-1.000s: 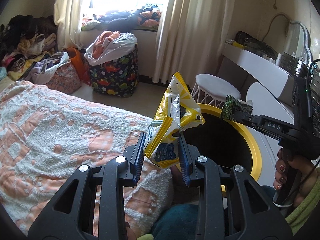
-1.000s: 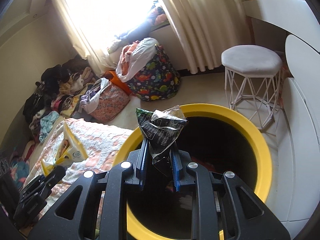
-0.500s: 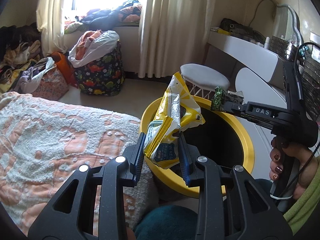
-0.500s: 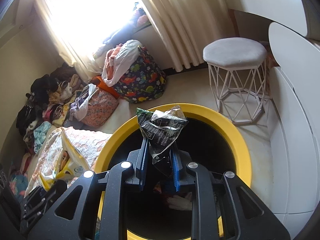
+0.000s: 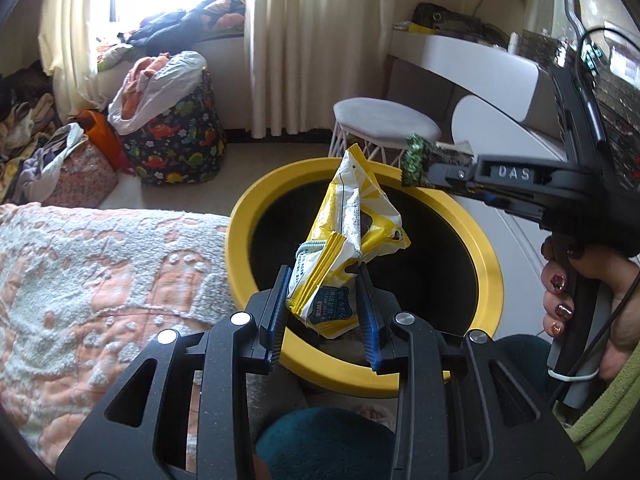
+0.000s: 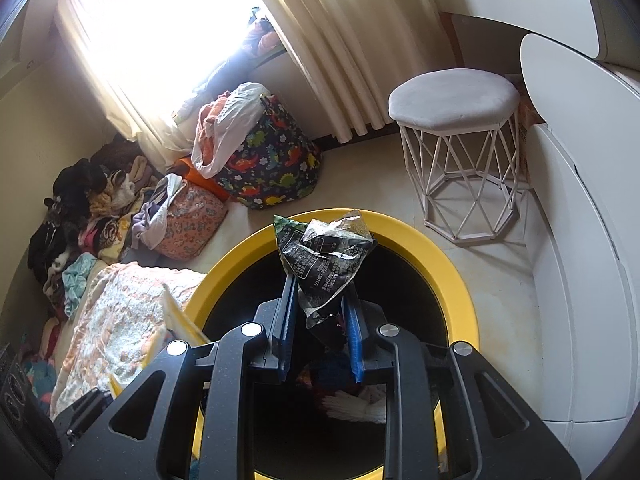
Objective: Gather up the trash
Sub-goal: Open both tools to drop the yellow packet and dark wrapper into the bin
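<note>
Over the yellow-rimmed bin (image 5: 486, 264), left wrist view: my left gripper (image 5: 324, 300) is clamped on a yellow wrapper (image 5: 352, 236) sticking up between the blue pads, hanging above the bin's mouth. My right gripper (image 5: 436, 170) reaches in from the right with a dark wrapper (image 5: 420, 156).

Right wrist view: right gripper (image 6: 320, 320) pinches that crumpled dark wrapper (image 6: 324, 256) over the bin (image 6: 452, 276), with the white stool (image 6: 456, 104) beyond.

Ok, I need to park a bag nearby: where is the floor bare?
Bare floor lies between the yellow bin, the white stool and the dinosaur-print bag. Left of that bag it is crowded with a pink bag and piled clothes.
</note>
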The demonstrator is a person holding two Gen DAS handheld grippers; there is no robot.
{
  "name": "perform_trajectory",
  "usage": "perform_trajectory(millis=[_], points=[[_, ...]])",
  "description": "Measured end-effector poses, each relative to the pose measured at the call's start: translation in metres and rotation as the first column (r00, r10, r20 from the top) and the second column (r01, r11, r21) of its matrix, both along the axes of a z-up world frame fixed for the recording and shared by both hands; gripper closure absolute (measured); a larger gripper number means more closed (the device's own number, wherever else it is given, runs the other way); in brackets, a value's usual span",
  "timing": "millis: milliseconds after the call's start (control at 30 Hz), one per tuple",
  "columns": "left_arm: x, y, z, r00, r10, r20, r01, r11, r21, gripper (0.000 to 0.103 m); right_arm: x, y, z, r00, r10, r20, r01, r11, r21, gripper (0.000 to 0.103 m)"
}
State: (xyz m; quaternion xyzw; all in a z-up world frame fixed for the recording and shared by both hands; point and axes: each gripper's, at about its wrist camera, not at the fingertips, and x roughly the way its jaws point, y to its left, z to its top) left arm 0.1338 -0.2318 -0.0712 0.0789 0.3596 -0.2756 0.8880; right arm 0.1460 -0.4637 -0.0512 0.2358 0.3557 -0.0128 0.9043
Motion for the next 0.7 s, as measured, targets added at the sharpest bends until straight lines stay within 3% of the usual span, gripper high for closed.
perform_trajectory(millis=[133, 267, 333, 433, 500, 567, 700], points=[[0.0, -0.009, -0.007, 0.999, -0.034, -0.018, 0.035, 0.999, 0.022, 0.078, 0.0, 0.0, 0.0, 1.0, 0.001, -0.001, -0.001, 1.0, 0.002, 0.076], [0.0, -0.017, -0.014, 0.998, -0.058, -0.032, 0.059, 0.998, 0.035, 0.078, 0.0, 0.001, -0.001, 1.0, -0.001, -0.005, 0.001, 1.0, 0.01, 0.06], [-0.001, -0.02, -0.016, 0.997, -0.068, -0.039, 0.07, 0.997, 0.041, 0.076, -0.001, 0.001, -0.002, 1.0, -0.005, -0.009, 0.005, 1.0, 0.011, 0.057], [-0.002, -0.021, -0.017, 0.996, -0.08, -0.039, 0.081, 0.996, 0.04, 0.062, -0.003, 0.001, -0.001, 1.0, -0.015, -0.009, 0.015, 1.0, 0.014, 0.046], [-0.002, -0.022, -0.016, 0.996, -0.079, -0.041, 0.081, 0.996, 0.035, 0.058, -0.004, 0.001, 0.0, 1.0, -0.022, -0.008, 0.022, 1.0, 0.011, 0.045], [-0.002, -0.02, -0.016, 0.997, -0.071, -0.041, 0.072, 0.997, 0.032, 0.042, -0.005, 0.002, 0.0, 1.0, -0.024, -0.013, 0.024, 1.0, 0.003, 0.041], [-0.001, -0.014, -0.013, 0.998, -0.045, -0.039, 0.046, 0.999, 0.017, 0.025, -0.006, 0.003, 0.001, 0.999, -0.026, -0.022, 0.026, 1.0, -0.014, 0.035]])
